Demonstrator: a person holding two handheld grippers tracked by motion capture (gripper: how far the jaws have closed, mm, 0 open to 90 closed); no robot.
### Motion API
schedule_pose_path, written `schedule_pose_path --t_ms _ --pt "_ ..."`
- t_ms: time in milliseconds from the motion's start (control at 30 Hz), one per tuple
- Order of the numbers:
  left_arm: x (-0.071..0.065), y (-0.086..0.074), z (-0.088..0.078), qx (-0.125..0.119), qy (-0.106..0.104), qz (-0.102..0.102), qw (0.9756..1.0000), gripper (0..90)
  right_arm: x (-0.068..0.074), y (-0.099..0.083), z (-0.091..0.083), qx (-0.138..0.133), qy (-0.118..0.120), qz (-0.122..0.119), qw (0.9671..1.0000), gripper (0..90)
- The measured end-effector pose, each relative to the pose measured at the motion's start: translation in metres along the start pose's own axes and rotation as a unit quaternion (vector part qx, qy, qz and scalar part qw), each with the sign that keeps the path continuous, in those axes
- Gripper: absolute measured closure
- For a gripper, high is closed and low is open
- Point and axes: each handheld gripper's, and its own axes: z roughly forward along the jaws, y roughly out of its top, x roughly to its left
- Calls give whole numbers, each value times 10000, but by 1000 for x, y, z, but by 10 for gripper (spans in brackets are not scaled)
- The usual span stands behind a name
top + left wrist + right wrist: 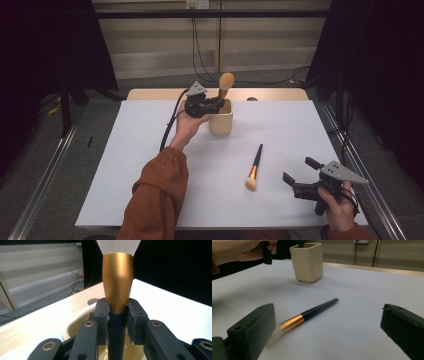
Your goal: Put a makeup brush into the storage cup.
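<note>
Brushes going upright into a cream cup near the table's far edge.

Left gripper (pixel 214 103) holds one makeup brush (pixel 225 85) just under its gold ferrule, jaws closed on the dark handle, bristles up, handle end down inside the cup (pixel 221 120); what else sits in the cup is hidden. A second brush (pixel 254 168) lies flat near the table's (pixel 125 165) middle, bristle end toward the near edge. Right gripper (pixel 299 176) hovers by the near right corner, jaws wide, holding nothing. Both brushes look light and stiff, with smooth handles likely to slip; the handle beside the ferrule seems the safest hold, sparing the soft bristles.
</note>
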Motion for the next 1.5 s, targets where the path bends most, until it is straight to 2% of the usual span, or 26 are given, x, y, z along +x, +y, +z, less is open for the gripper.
schedule_pose_path --t_ms 67,167,500,600,800,900,1033,1200,1367,1500 --pt "0 -2 1 34 -22 -73 10000 727 0 0 0 12 11 2 10000 0" --pt "-1 -3 2 133 14 3 9999 726 0 0 0 12 14 -3 10000 0" --pt "-1 -7 3 290 18 -8 9996 725 0 0 1 8 18 -7 10000 0" --pt "-1 -9 4 272 18 -48 9996 725 0 0 0 10 22 5 10000 0" --pt "-2 -8 5 308 31 12 9995 704 0 0 1 12 20 12 10000 0" --pt "-4 -8 5 354 50 121 9993 686 0 0 1 18 24 -13 10000 0" --pt "-4 -8 4 336 27 65 9994 674 0 0 1 24 31 -23 10000 0" --pt "-7 -6 2 310 56 68 9995 588 0 0 1 15 25 12 10000 0" --pt "-7 -7 -4 255 92 88 9996 549 0 0 0 17 27 3 10000 0" --pt "-7 -5 -8 183 141 16 9997 447 0 0 1 42 28 -26 10000 0"
